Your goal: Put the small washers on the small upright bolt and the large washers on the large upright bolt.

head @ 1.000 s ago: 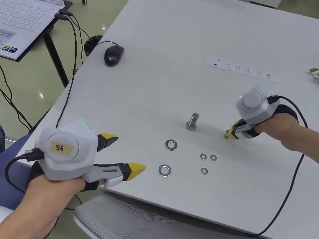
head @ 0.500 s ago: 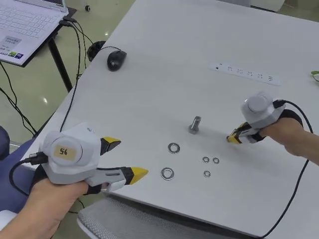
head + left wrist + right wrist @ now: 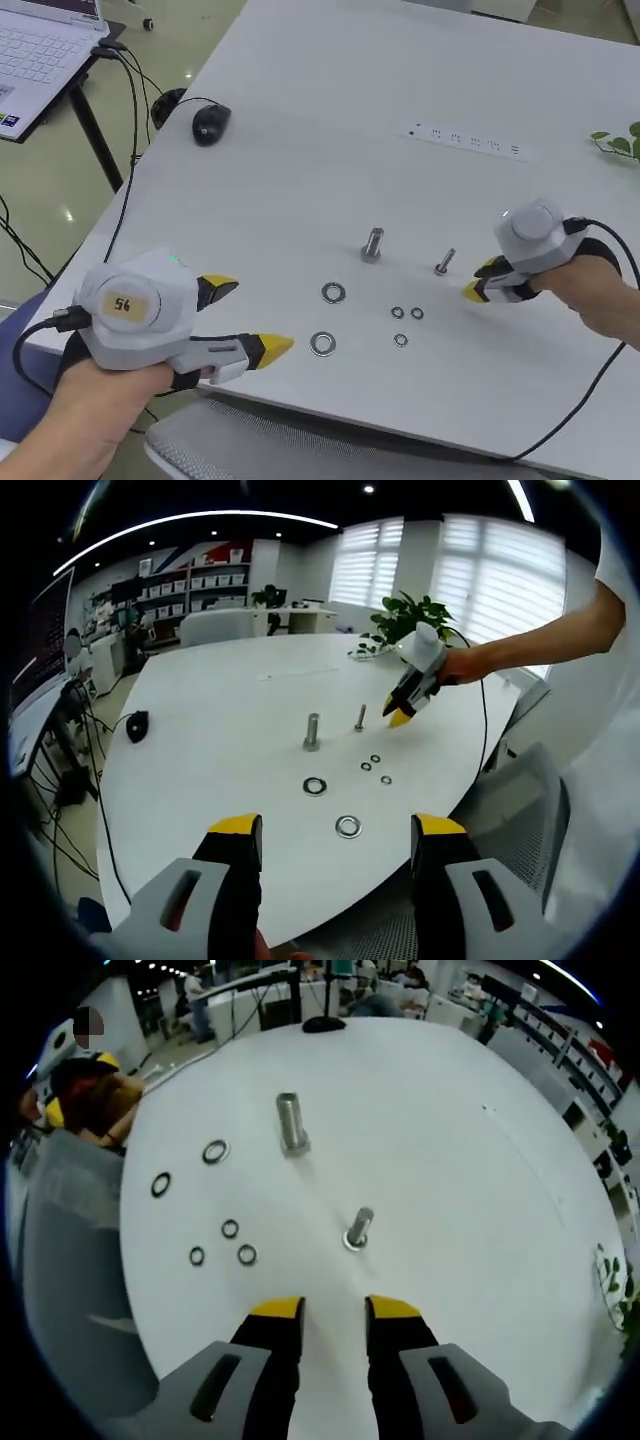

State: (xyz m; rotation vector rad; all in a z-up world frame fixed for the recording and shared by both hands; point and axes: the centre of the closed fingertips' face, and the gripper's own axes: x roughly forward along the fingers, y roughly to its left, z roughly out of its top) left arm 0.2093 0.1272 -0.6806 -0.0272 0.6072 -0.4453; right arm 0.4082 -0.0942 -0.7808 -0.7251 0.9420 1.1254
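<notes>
Tabletop (image 3: 300,150): small bolt (image 3: 444,262) newly unhidden (upright)

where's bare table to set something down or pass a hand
Bare: the wide stretch between mouse, power strip and large bolt. Crowded: the near edge, where small bolt, large washers and small washers lie between left gripper and right gripper.

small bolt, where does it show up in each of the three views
Head view: small bolt right of centre, to the right of the large bolt.
Left gripper view: about centre, just right of the large bolt.
Right gripper view: near centre, below and right of the large bolt.
Shared landmark: the large bolt.
</notes>
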